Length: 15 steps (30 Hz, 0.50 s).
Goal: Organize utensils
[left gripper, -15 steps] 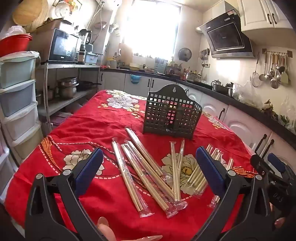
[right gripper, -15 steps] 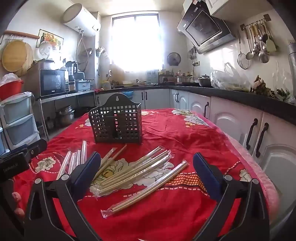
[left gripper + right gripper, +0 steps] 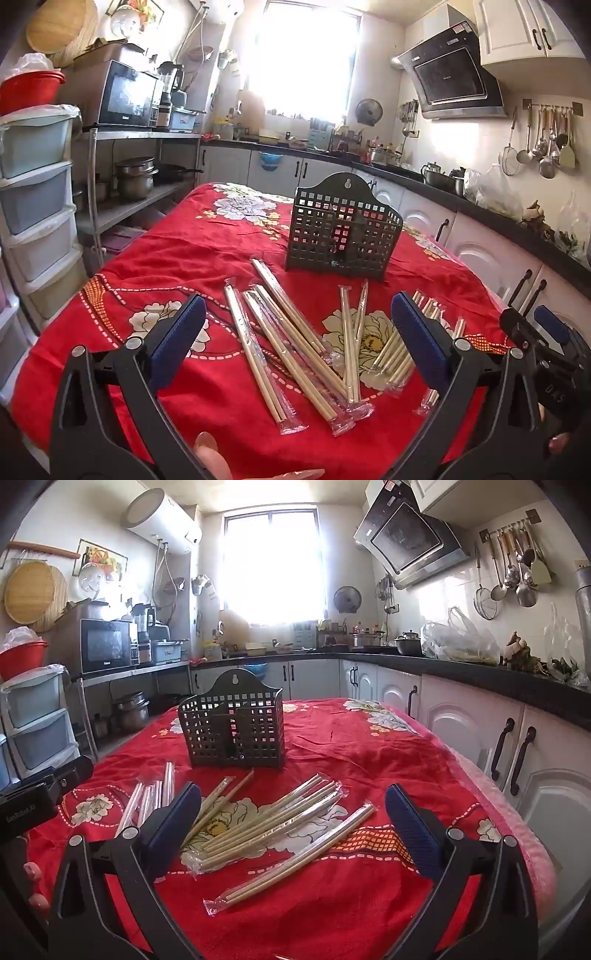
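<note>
Several plastic-wrapped pairs of wooden chopsticks [image 3: 295,343] lie scattered on the red floral tablecloth [image 3: 177,251]. They also show in the right wrist view [image 3: 273,823]. A dark grid utensil basket [image 3: 341,232] stands upright behind them, also in the right wrist view [image 3: 236,731]. My left gripper [image 3: 299,332] is open and empty, held above the near chopsticks. My right gripper [image 3: 293,819] is open and empty, above the chopsticks on its side. Each gripper shows at the edge of the other's view.
Stacked plastic drawers [image 3: 33,206] and a metal shelf with pots [image 3: 136,181] stand left of the table. White cabinets under a black counter [image 3: 480,716] run along the right and the back. The table's right edge [image 3: 524,834] lies close to the cabinets.
Both grippers have shifted very slightly. The chopsticks and the basket lie as before.
</note>
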Each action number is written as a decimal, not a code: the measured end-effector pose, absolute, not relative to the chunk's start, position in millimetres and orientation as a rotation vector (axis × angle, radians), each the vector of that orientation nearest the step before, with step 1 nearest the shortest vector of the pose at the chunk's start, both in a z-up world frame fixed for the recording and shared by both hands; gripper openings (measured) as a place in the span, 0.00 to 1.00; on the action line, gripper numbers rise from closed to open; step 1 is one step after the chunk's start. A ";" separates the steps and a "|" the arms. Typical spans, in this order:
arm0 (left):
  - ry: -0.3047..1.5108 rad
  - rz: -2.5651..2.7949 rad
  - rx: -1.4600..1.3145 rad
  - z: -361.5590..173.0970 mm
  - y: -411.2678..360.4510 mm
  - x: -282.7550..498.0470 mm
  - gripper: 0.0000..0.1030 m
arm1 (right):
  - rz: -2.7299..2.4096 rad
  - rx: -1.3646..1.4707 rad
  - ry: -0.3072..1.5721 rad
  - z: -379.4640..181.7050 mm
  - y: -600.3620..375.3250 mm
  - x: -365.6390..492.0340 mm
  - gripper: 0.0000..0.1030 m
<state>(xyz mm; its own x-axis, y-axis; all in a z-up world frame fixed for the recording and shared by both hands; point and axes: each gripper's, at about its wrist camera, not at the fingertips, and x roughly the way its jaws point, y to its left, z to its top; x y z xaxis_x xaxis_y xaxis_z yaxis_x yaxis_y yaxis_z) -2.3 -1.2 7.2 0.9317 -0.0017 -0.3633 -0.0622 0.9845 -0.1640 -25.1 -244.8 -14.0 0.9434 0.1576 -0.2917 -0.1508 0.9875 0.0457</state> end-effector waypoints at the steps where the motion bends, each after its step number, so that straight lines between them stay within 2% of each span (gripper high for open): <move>1: 0.372 0.032 -0.174 8.3 -1.7 -2.4 0.90 | 0.158 0.023 0.300 -13.5 -244.9 -25.1 0.94; 15: 0.367 0.033 -0.177 8.4 1.0 -4.5 0.90 | 0.157 0.018 0.295 -12.4 -242.3 -25.3 0.94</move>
<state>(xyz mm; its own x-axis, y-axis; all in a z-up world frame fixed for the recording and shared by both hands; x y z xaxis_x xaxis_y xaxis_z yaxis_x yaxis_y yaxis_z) -4.5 1.0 8.4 0.9332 -0.0004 -0.3594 -0.0636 0.9840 -0.1662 -25.3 -242.3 -12.4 0.9446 0.1570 -0.2883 -0.1516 0.9876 0.0411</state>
